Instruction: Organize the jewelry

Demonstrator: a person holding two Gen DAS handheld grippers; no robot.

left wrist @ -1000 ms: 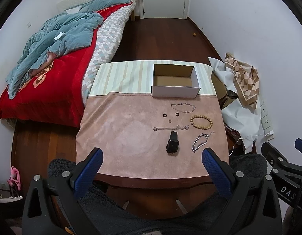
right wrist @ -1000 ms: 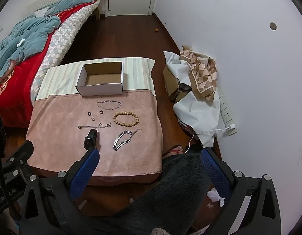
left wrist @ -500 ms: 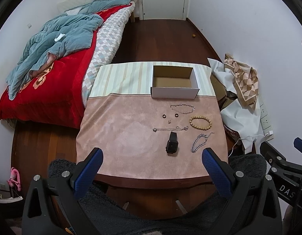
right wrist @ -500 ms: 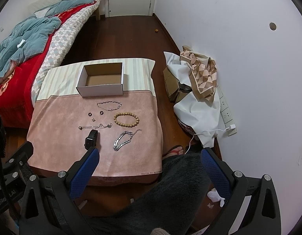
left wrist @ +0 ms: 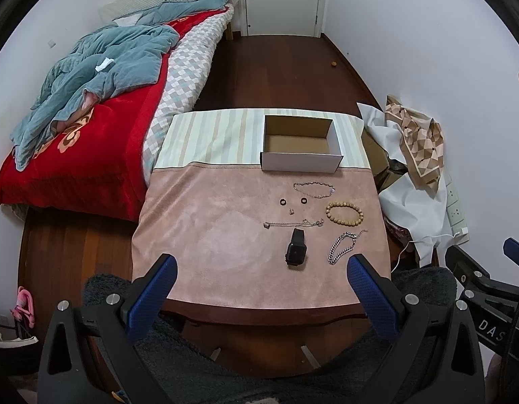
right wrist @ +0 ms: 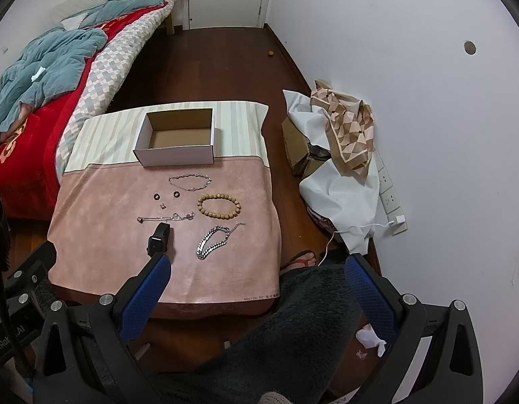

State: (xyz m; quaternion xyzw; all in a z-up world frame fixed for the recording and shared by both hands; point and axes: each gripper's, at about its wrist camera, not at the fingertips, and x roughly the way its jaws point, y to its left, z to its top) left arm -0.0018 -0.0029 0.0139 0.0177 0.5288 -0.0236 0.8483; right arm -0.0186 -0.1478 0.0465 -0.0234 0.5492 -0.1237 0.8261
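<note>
An empty open cardboard box [left wrist: 301, 148] [right wrist: 178, 143] stands at the far side of a small table with a pink cloth [left wrist: 205, 235] [right wrist: 101, 235]. In front of it lie a thin silver chain [left wrist: 314, 189], two dark rings [left wrist: 283, 201], a wooden bead bracelet [left wrist: 344, 213] [right wrist: 219, 206], a second thin chain [left wrist: 293, 224], a black watch [left wrist: 296, 250] [right wrist: 158, 237] and a thick silver chain [left wrist: 343, 247] [right wrist: 215, 237]. My left gripper [left wrist: 259, 276] and right gripper [right wrist: 256, 279] are open and empty, high above the table's near edge.
A bed with a red cover and blue blanket [left wrist: 91, 77] stands left of the table. A pile of white cloth, a patterned scarf [right wrist: 347, 131] and cardboard lies on the floor to the right, by wall sockets. A dark fuzzy garment [right wrist: 293, 320] fills the foreground.
Both views have shifted very slightly; the jewelry and box have not moved and both grippers stay open.
</note>
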